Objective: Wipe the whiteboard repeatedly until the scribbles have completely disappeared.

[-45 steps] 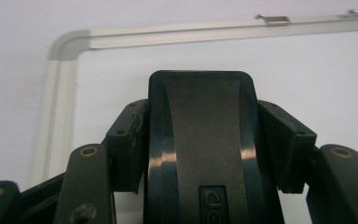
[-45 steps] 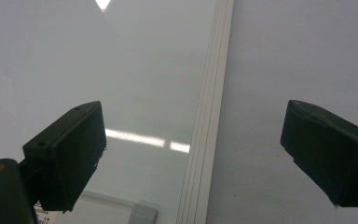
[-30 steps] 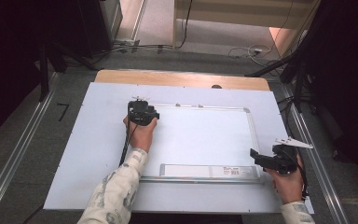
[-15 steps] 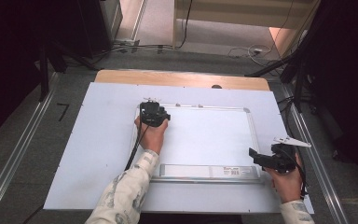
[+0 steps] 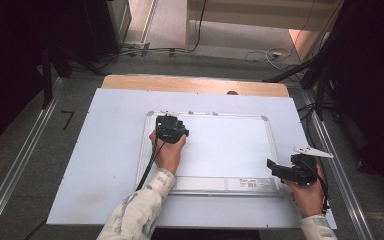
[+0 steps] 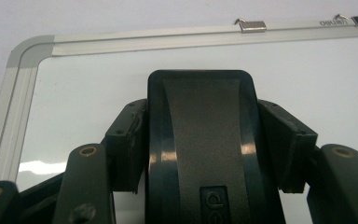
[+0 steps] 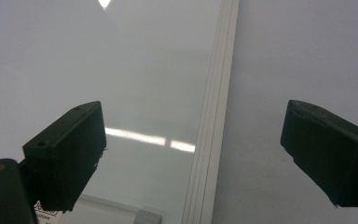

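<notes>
Left gripper (image 5: pixel 172 131) clamped on a black eraser (image 6: pixel 200 140) over the whiteboard (image 5: pixel 230 150) — right gripper (image 5: pixel 275 170) spread wide across the board's edge.

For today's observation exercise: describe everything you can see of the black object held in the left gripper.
The black object, probably a whiteboard eraser, is a rounded rectangular block of glossy plastic with a matte centre strip and an embossed logo. The left gripper is shut on its two sides. It sits over the whiteboard, near the upper left corner; whether it touches the board cannot be told.
</notes>
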`<state>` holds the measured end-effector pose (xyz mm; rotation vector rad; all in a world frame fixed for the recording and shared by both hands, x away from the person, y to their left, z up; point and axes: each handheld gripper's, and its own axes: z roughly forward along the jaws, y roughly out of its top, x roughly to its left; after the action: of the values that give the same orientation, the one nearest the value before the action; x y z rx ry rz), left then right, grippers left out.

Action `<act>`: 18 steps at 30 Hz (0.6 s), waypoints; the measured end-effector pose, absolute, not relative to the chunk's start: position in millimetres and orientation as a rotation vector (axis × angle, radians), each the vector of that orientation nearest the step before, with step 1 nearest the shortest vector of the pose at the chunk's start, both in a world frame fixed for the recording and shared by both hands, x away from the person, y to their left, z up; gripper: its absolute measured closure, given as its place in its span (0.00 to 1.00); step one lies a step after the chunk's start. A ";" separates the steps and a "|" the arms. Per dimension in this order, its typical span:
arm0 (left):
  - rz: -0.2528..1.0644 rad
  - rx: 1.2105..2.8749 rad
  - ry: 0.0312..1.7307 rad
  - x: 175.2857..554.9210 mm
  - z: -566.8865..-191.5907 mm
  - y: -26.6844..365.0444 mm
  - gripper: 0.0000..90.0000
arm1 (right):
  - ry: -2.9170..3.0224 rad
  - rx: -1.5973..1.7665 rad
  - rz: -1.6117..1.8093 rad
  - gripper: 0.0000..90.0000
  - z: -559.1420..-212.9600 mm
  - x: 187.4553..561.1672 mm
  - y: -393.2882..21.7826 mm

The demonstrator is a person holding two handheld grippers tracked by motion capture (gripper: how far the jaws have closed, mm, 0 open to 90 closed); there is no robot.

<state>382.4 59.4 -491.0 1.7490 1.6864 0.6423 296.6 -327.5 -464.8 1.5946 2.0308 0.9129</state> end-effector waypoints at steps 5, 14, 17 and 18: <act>0.631 1.751 1.671 369.5 -491.8 77.1 0.44 | 2.027 1.601 0.905 0.06 -465.4 295.4 -328.6; 0.659 1.702 1.747 388.0 -490.7 101.8 0.44 | 2.026 1.598 0.904 0.06 -465.4 294.9 -328.2; 0.672 1.689 1.769 396.3 -490.4 106.8 0.44 | 2.025 1.602 0.909 0.06 -465.3 295.0 -329.3; 0.675 1.682 1.777 398.9 -490.2 108.0 0.44 | 2.025 1.602 0.909 0.06 -465.3 295.1 -329.5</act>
<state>398.9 108.0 -490.2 1.6819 1.7771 0.6747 295.1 -329.5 -465.3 1.6020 2.0247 0.9090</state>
